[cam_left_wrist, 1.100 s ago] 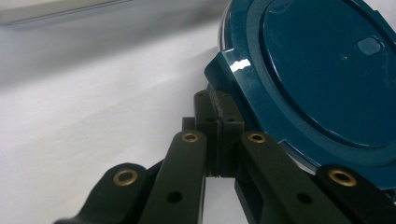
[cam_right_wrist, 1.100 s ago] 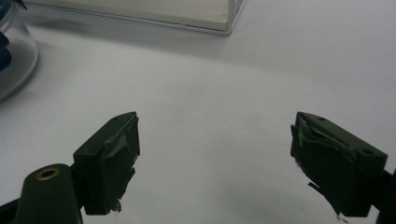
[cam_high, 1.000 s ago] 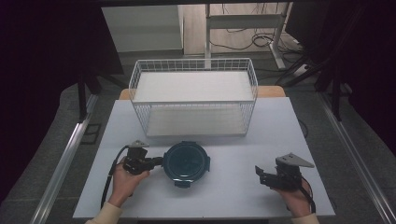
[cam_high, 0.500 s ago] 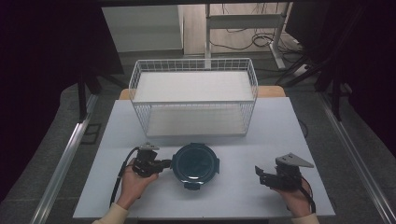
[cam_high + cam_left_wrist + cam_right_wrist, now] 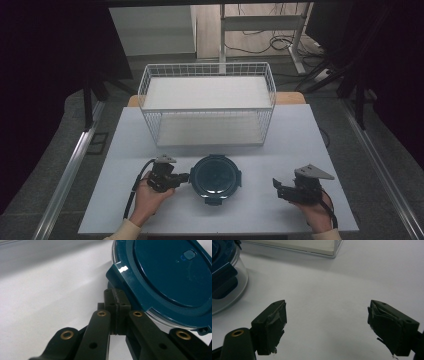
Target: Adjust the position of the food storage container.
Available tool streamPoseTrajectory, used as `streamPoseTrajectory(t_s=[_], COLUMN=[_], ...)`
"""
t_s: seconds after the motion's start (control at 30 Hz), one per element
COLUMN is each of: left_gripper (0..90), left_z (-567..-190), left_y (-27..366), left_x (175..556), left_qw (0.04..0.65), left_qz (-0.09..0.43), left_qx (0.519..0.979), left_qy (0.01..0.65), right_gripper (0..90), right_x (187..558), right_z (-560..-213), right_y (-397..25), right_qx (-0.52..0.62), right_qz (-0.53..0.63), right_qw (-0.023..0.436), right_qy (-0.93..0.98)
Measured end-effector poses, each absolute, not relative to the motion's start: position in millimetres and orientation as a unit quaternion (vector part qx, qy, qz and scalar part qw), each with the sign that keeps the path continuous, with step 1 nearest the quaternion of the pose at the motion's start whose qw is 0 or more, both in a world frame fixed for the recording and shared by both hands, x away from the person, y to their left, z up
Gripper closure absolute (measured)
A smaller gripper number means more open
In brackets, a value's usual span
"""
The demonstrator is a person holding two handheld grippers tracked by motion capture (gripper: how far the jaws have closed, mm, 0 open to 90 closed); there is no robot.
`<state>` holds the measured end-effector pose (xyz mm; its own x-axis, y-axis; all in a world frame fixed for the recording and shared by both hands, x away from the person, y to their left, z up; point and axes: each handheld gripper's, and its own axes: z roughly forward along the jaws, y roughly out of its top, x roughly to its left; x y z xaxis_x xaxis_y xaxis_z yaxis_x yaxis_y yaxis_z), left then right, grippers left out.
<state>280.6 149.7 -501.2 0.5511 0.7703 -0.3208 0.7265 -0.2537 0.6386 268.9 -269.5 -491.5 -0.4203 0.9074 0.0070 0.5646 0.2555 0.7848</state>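
A round clear container with a dark teal clip-on lid (image 5: 216,177) sits on the white table (image 5: 300,140), front centre. My left gripper (image 5: 185,177) is shut, and its tips touch the container's left side. In the left gripper view the joined jaws (image 5: 116,298) meet the lid (image 5: 170,272) just below a side clip, with nothing visible between the pads. My right gripper (image 5: 276,189) rests open at the front right, well apart from the container. Its own view has the spread jaws (image 5: 327,325) over bare table and the container (image 5: 224,277) at the far left.
A white wire basket (image 5: 207,111) with a pale liner stands at the back centre of the table, just behind the container. Its bottom edge (image 5: 312,247) crosses the top of the right gripper view. Dark floor and metal rails flank the table.
The left gripper and the container have slid together to the right, toward the table's middle. The right gripper has stayed put and open.
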Motion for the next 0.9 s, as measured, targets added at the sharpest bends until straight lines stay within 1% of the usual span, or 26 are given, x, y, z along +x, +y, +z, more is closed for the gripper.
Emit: streamPoseTrajectory(t_s=[0.17, 0.23, 0.3, 0.37, 0.47, 0.53, 0.6, 0.63, 0.77, 0.9], left_gripper=[90.0, 90.0, 90.0, 90.0, 90.0, 82.8, 71.9, 65.6, 46.8, 35.5], left_z=[-502.0, -501.1, -499.4, -494.5, -490.9, -485.4, -483.0, -482.4, -480.1, -480.2], left_y=[150.0, 152.0, 153.4, 162.9, 171.8, 184.3, 194.4, 197.8, 212.9, 219.4], left_x=[281.1, 280.5, 279.9, 277.2, 274.2, 265.6, 260.6, 259.5, 256.1, 257.7], left_qw=[0.39, 0.407, 0.411, 0.414, 0.432, 0.451, 0.453, 0.452, 0.453, 0.454], left_qz=[0.028, 0.029, 0.034, 0.062, 0.064, 0.081, 0.092, 0.092, 0.093, 0.094], left_qx=[0.793, 0.788, 0.787, 0.781, 0.77, 0.761, 0.753, 0.752, 0.741, 0.732], left_qy=[0.466, 0.462, 0.459, 0.464, 0.464, 0.46, 0.468, 0.472, 0.487, 0.499], right_gripper=[15.6, 15.5, 15.5, 15.5, 15.4, 15.5, 15.4, 15.4, 15.4, 15.4], right_x=[269.2, 269.0, 268.8, 268.3, 268.7, 269.7, 270.5, 271.4, 270.8, 268.8], right_z=[-492.3, -492.4, -492.6, -492.0, -491.7, -491.8, -492.6, -493.0, -492.5, -492.7], right_y=[-269.7, -270.0, -270.2, -269.6, -268.6, -266.1, -264.2, -263.1, -261.0, -262.5], right_qx=[0.487, 0.487, 0.484, 0.479, 0.478, 0.474, 0.47, 0.467, 0.46, 0.455], right_qz=[0.367, 0.367, 0.37, 0.373, 0.375, 0.377, 0.376, 0.377, 0.383, 0.38], right_qw=[0.233, 0.232, 0.232, 0.233, 0.233, 0.232, 0.231, 0.231, 0.23, 0.235], right_qy=[0.758, 0.758, 0.759, 0.76, 0.759, 0.761, 0.764, 0.766, 0.768, 0.77])
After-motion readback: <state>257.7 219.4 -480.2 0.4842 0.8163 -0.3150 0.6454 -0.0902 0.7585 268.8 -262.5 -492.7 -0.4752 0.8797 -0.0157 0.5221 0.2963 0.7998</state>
